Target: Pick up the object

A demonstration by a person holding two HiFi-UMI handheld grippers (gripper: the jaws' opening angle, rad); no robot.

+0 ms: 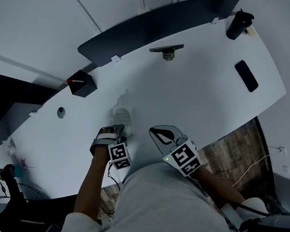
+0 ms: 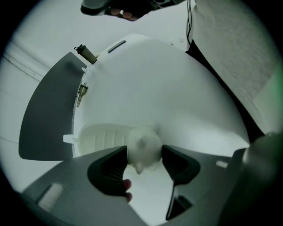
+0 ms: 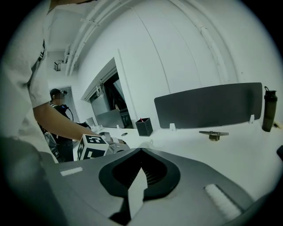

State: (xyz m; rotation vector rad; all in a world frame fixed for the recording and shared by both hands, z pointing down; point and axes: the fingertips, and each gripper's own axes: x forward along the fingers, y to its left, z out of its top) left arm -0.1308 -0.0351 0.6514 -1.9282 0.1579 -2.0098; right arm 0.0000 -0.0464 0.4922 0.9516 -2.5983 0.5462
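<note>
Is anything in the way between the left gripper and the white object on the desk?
Nothing visible is. The white object sits on the desk right between the open jaws of the left gripper, with no other thing in the gap.

the white object (image 2: pixel 142 141) is blurred, partly hidden by the left gripper (image 2: pixel 144 152).

Readable text, brands, numbers: none.
Coded signs only: black-and-white square markers, no letters or digits.
- On left cube (image 1: pixel 119 155) of left gripper (image 1: pixel 117 129), 7 o'clock in head view.
- On right cube (image 1: pixel 184 158) of right gripper (image 1: pixel 158 135), 5 o'clock.
</note>
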